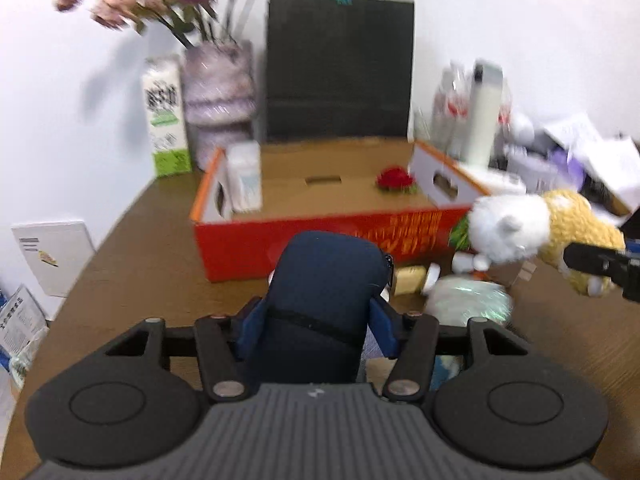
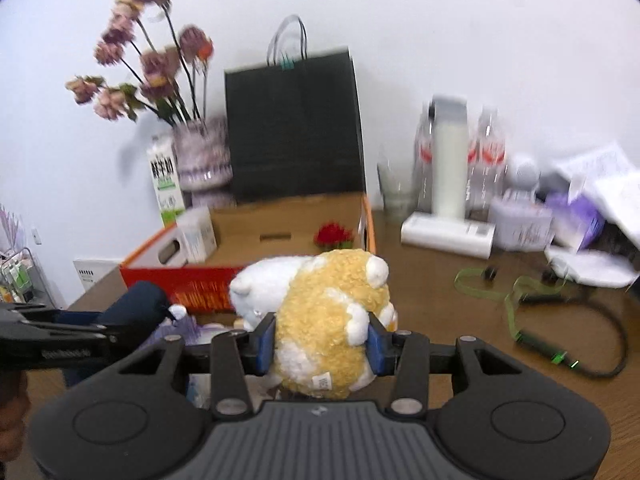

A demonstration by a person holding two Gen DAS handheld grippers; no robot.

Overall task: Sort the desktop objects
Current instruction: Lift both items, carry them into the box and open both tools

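Observation:
My left gripper point(image 1: 318, 330) is shut on a dark navy pouch point(image 1: 324, 280), its blue pads pressed against both sides, lifted in front of the red cardboard box point(image 1: 280, 240). My right gripper point(image 2: 322, 344) is shut on a yellow and white plush toy point(image 2: 328, 320), pads squeezing its body; the toy also shows at the right of the left wrist view as the plush toy point(image 1: 520, 232). Inside the open box point(image 2: 280, 220) lie a small white carton point(image 1: 244, 176) and a red flower point(image 1: 394, 180). The left gripper's arm and pouch point(image 2: 136, 304) appear at the left of the right wrist view.
A black paper bag point(image 1: 340, 68), a vase of pink flowers point(image 1: 218, 92) and a milk carton point(image 1: 166, 116) stand behind the box. Bottles point(image 2: 452, 160), papers and a black cable point(image 2: 580, 320) crowd the right side. Small items point(image 1: 464, 296) lie on the brown desk below the toy.

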